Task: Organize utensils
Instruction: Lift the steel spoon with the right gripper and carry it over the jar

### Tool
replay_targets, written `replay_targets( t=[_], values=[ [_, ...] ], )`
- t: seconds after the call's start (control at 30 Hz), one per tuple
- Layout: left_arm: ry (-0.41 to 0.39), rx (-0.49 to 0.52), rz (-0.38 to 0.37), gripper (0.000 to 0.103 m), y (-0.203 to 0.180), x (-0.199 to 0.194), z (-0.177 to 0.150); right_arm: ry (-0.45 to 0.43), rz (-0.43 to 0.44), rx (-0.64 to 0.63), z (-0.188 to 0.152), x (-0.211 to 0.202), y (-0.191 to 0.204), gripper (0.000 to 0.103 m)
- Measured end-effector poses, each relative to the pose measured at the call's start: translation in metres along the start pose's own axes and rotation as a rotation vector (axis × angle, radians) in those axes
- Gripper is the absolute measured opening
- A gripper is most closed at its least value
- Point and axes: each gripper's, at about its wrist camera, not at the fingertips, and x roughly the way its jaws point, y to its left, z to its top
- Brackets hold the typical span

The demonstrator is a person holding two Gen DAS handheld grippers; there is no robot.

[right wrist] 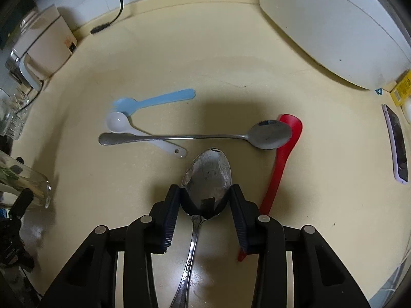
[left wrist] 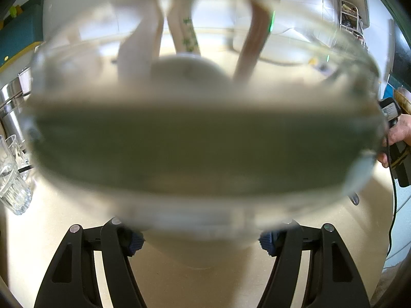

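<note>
My left gripper (left wrist: pixel 200 241) is shut on a clear glass jar (left wrist: pixel 205 141) that fills the left wrist view, blurred by closeness. Inside it stand a white utensil (left wrist: pixel 141 48), a green-patterned handle (left wrist: pixel 187 36) and a brown handle (left wrist: pixel 254 43). My right gripper (right wrist: pixel 205 205) is shut on the bowl of a large metal spoon (right wrist: pixel 208 177), whose handle runs back under the gripper. On the counter beyond lie a second metal spoon (right wrist: pixel 269 134), a red spatula (right wrist: pixel 282 159), a white spoon (right wrist: pixel 118 122) and a light blue fork (right wrist: pixel 154 101). The jar also shows at the left edge (right wrist: pixel 23 184).
A white appliance (right wrist: pixel 334 28) stands at the back right, a phone (right wrist: pixel 397 146) lies at the right edge, a beige appliance (right wrist: pixel 46 46) and black cable (right wrist: pixel 102 27) at the back left. Drinking glasses (left wrist: pixel 12 174) and a steel pot (left wrist: pixel 10 107) stand left of the jar.
</note>
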Motion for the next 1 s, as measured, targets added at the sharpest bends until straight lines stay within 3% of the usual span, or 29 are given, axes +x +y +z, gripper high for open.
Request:
replay_targets(
  t=[0.2, 0.4, 0.7, 1.0],
  values=[
    [0.000, 0.000, 0.001, 0.072, 0.000, 0.000, 0.000, -0.181, 0.063, -0.002, -0.021, -0.054, 0.001, 0.040],
    [0.000, 0.000, 0.001, 0.072, 0.001, 0.000, 0.000, -0.373, 0.040, -0.055, -0.030, -0.103, 0.022, 0.040],
    [0.000, 0.000, 0.001, 0.072, 0.001, 0.001, 0.000, -0.520, 0.052, -0.097, -0.015, -0.155, 0.049, 0.039],
    [0.000, 0.000, 0.001, 0.072, 0.002, 0.000, 0.000, -0.719, 0.199, -0.173, -0.001, -0.254, 0.090, 0.040]
  ],
)
